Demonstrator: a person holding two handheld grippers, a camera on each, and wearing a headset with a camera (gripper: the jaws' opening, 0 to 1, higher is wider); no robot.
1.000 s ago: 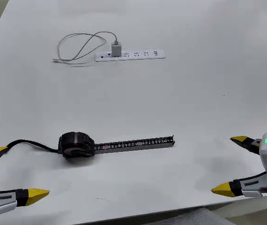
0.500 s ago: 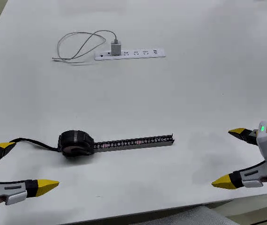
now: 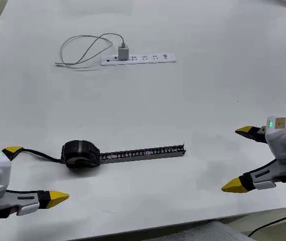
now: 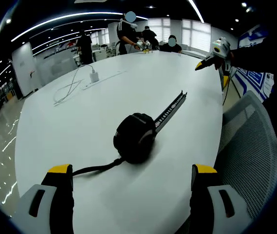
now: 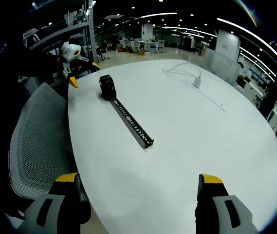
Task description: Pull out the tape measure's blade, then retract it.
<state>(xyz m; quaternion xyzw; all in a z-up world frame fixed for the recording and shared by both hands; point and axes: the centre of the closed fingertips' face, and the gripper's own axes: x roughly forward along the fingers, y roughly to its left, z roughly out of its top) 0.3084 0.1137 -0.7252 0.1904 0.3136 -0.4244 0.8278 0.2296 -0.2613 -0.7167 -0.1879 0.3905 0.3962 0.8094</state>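
Note:
A black tape measure lies on the white table, its blade drawn out to the right and resting flat. A black wrist strap trails from its left side. My left gripper stands open to the left of the case, empty; its own view shows the case ahead between the jaws, with the blade running away. My right gripper stands open and empty, well to the right of the blade's tip; its view shows the blade's end ahead and the case beyond.
A white power strip with a charger and a looped cable lies at the far side of the table. A mesh chair stands by the near edge. People work at the table's far end.
Both grippers have moved a little inward toward the tape measure. The tape measure and its drawn-out blade lie as before.

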